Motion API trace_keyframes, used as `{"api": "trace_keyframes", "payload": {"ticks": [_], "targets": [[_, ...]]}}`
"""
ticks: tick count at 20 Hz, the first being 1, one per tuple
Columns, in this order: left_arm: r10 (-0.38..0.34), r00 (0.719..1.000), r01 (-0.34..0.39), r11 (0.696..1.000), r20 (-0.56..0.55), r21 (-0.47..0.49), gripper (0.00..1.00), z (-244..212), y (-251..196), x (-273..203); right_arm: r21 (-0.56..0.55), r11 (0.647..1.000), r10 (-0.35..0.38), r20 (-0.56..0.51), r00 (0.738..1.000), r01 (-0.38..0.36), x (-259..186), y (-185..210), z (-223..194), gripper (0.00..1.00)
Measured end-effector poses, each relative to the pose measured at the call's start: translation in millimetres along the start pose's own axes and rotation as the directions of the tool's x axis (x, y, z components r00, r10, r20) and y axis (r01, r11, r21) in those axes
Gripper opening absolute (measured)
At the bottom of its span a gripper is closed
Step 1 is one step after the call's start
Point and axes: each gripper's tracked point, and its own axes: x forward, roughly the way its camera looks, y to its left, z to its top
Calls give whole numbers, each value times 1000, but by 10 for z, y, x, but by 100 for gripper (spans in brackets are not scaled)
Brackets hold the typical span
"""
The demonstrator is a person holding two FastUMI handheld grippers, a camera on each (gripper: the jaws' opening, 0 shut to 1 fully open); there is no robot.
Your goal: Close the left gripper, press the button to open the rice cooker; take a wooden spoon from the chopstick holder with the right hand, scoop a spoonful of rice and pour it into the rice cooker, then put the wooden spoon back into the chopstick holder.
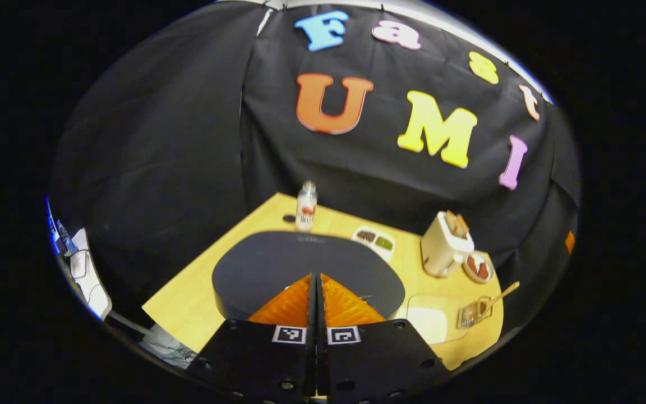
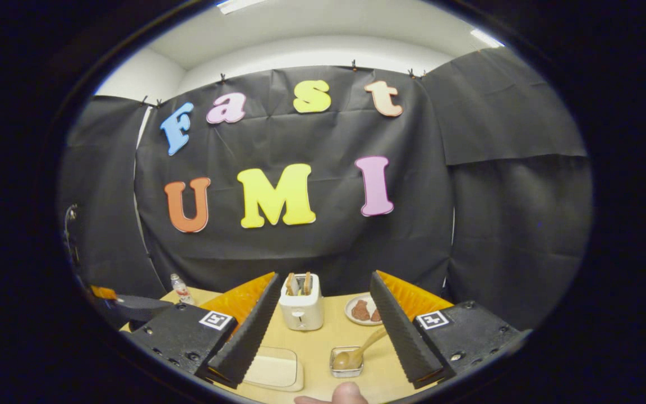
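Observation:
My left gripper (image 1: 316, 276) is shut with nothing between its fingers, tips just above the dark lid of the rice cooker (image 1: 278, 264); whether they touch it I cannot tell. A wooden spoon (image 1: 501, 295) leans in the small clear chopstick holder (image 1: 473, 313) at the table's right edge. Beside it lies a clear container of rice (image 1: 428, 322). In the right gripper view my right gripper (image 2: 324, 279) stands open and holds nothing, well back from the spoon (image 2: 369, 341) in its holder (image 2: 346, 362). The rice container (image 2: 273, 367) lies left of that, the rice cooker (image 2: 135, 308) far left.
A white toaster (image 2: 300, 308) with bread and a plate of meat (image 2: 361, 310) stand at the back. A bottle (image 1: 306, 206) and a two-part dish (image 1: 374, 240) sit behind the cooker. A person's fingertip (image 2: 348, 394) shows at the bottom. Black cloth walls the wooden table (image 1: 188, 303).

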Motion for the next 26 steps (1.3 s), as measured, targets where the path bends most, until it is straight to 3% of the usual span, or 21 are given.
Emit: {"api": "trace_keyframes", "payload": {"ticks": [2, 5, 6, 7, 8, 12, 13, 18, 19, 20, 23, 24, 25, 26], "targets": [[-1, 996, -4, 999, 91, 52, 1, 338, 29, 4, 4, 1000, 2, 14, 1000, -2, -38, 33, 45, 100], [-42, 980, 40, 999, 194, 15, 1, 750, -82, -43, 1, 1000, 1, 14, 1000, -1, -122, 75, 69, 100], [-60, 973, 62, 998, 224, -1, 19, 834, -113, -87, 9, 1000, 2, 19, 1000, -2, -160, 100, 88, 100], [-74, 965, 74, 997, 253, 8, 11, 905, -128, -130, 18, 1000, 7, 22, 1000, -7, -175, 124, 83, 100], [-80, 957, 75, 997, 281, 28, 16, 955, -106, -148, 26, 1000, 12, 21, 1000, -13, -198, 152, 71, 100], [-57, 934, 43, 998, 352, 49, 89, 1033, -29, -391, 22, 999, 24, -37, 999, -23, -301, 233, -103, 100], [-55, 930, 40, 998, 364, 48, 94, 1008, -40, -480, 19, 999, 26, -39, 999, -25, -335, 243, -115, 100], [-85, 907, 25, 989, 413, 149, 94, 856, -128, -865, 11, 1000, 30, -100, 995, -29, -562, 165, -386, 100], [-90, 909, 23, 986, 407, 166, 83, 799, -171, -885, 0, 1000, 26, -125, 992, -26, -584, 132, -486, 100], [-101, 909, 29, 983, 404, 181, 94, 743, -239, -937, -19, 1000, 17, -153, 988, -20, -595, 81, -598, 100], [-143, 899, 67, 979, 413, 192, 94, 647, -484, -1103, -60, 998, 2, -211, 977, -15, -527, -67, -884, 100], [-147, 898, 72, 979, 415, 191, 84, 599, -532, -1146, -61, 998, 8, -221, 975, -22, -473, -101, -958, 100], [-149, 897, 74, 978, 415, 193, 94, 544, -583, -1184, -62, 998, 14, -226, 974, -28, -398, -155, -1034, 100], [-152, 899, 77, 978, 412, 194, 94, 495, -648, -1212, -61, 997, 22, -230, 973, -37, -324, -209, -1103, 100]]}}
